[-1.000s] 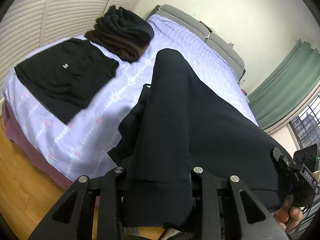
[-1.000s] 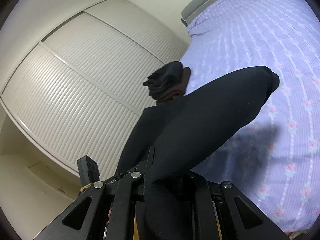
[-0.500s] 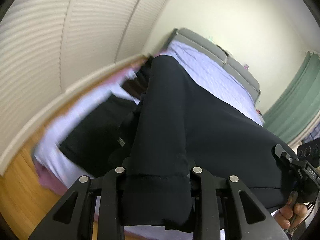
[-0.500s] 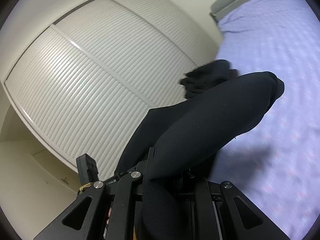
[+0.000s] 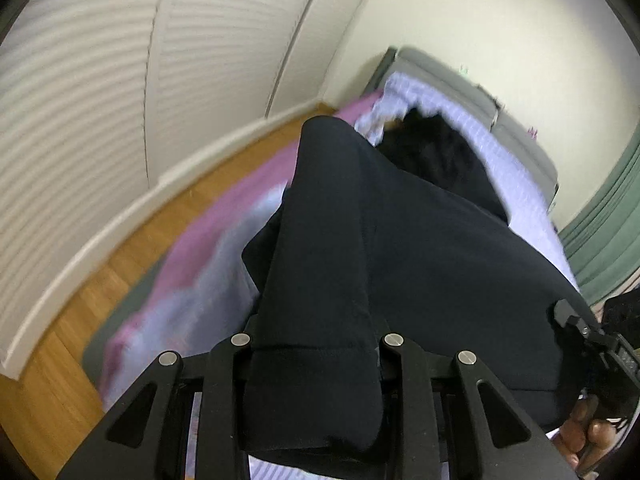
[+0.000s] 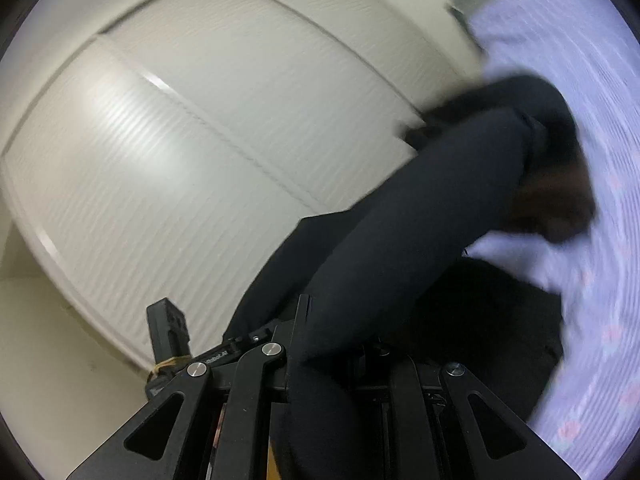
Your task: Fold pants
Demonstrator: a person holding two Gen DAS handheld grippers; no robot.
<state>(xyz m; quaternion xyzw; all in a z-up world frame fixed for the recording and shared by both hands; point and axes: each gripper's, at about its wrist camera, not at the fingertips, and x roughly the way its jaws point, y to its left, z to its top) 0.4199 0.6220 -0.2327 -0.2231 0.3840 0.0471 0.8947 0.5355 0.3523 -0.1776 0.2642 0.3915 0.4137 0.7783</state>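
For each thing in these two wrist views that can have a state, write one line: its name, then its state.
Left gripper: jaws shut on the pants.
Right gripper: jaws shut on the pants.
Pants: held up, draped over both grippers.
Pile of dark clothes: heaped on the bed.
Bed: covered by a lilac sheet.
Louvred wardrobe doors: closed.

The left gripper is raised and tilted upward, its jaws closed on a fold of the black pants, which drapes over and between the two black fingers. The right gripper is likewise clamped on the pants, cloth bunched between its jaws and spilling down past them. In the left wrist view, the right gripper's body shows at the lower right edge with the person's right hand wrapped around its handle. Both views are motion-blurred.
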